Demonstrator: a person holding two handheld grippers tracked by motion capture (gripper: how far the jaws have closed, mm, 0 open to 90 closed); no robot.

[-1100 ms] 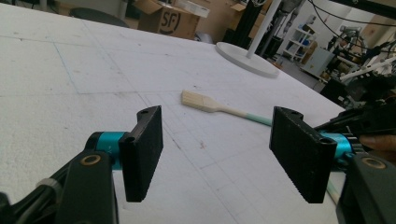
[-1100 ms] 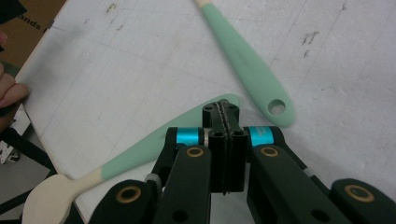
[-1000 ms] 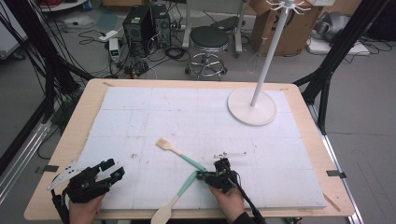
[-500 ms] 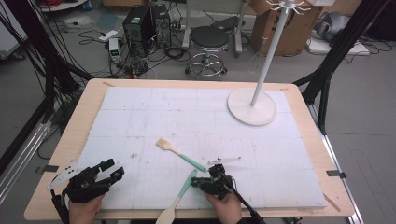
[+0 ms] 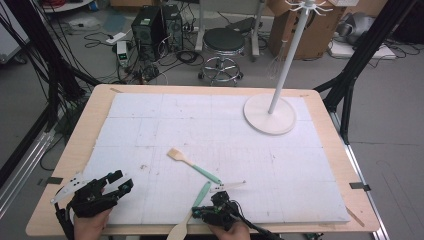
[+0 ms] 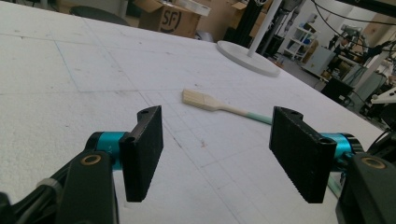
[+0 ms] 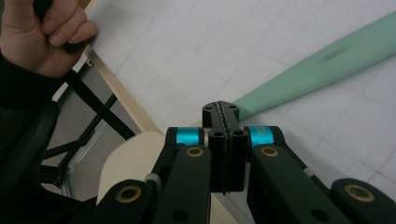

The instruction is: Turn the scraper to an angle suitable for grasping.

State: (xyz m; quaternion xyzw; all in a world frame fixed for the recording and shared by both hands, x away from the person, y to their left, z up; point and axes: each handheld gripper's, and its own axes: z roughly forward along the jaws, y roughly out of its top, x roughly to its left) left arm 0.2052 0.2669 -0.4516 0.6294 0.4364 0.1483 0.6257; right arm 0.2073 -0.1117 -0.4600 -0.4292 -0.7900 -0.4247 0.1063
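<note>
White foam sheet (image 5: 260,165) covers a wooden table (image 5: 330,130); grey floor, cables and a stool (image 5: 222,47) lie beyond. A coat stand (image 5: 270,114) fills the far right; the middle is bare. Near edge: right gripper (image 5: 200,214) clenched beside the mint-handled spatula (image 5: 192,212), whose blade overhangs. Left gripper (image 5: 122,182) rests released, near left.

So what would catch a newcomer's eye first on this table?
Probably the two mint-handled utensils near the front edge: a wooden brush lying flat mid-table, and a wooden spatula whose blade overhangs the table's front edge, the right gripper shut on it. Then the tall white stand at the far right, and the left gripper at front left, jaws open.
</note>
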